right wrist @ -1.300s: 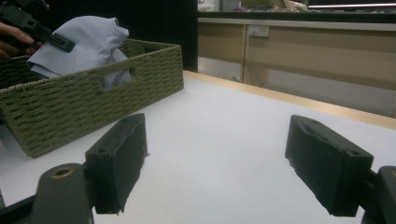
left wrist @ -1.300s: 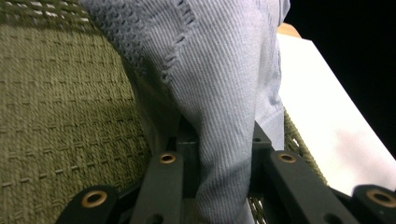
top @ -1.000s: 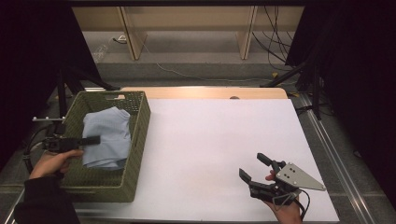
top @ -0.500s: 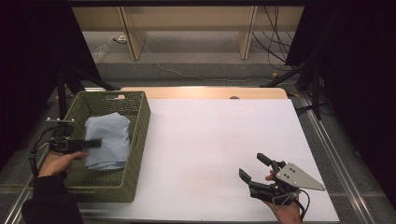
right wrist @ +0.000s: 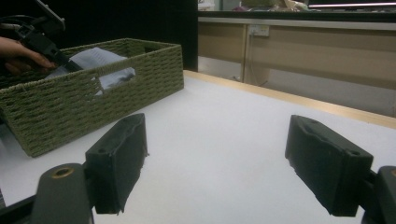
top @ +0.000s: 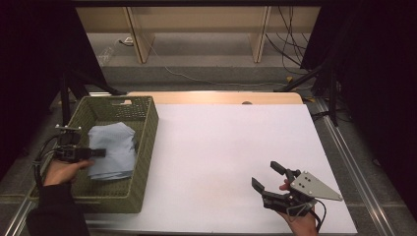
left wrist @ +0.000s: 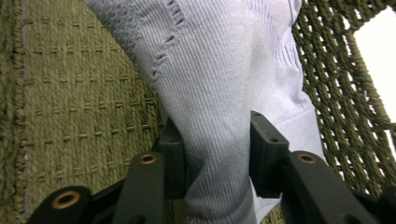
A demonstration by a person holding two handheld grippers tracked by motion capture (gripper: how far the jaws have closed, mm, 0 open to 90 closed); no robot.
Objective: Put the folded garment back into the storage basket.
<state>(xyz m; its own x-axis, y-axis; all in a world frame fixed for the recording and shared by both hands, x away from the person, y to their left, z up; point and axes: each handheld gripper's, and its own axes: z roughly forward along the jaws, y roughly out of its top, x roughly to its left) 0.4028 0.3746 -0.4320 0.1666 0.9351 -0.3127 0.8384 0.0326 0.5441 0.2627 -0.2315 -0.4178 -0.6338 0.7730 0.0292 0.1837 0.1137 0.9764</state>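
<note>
One fold of the pale blue ribbed knit cloth [left wrist: 219, 88], lying in the green woven basket [top: 143, 147], is pinched in the left gripper [left wrist: 217, 144] jaws. Risk: thin bite slips, or cloth snags the weave. Right gripper [top: 269, 178] jaws gape over the white bench [top: 221, 147].

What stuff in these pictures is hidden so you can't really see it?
- Basket floor under the light blue cloth: covered by the cloth in the high view.
- What kind of cloth it is: folded, and cut off by the top edge in the left gripper view.
- Left gripper jaw pads: cloth bulges between them, hiding the inner faces.
- Right gripper body: below the bottom edge of the right gripper view.
</note>
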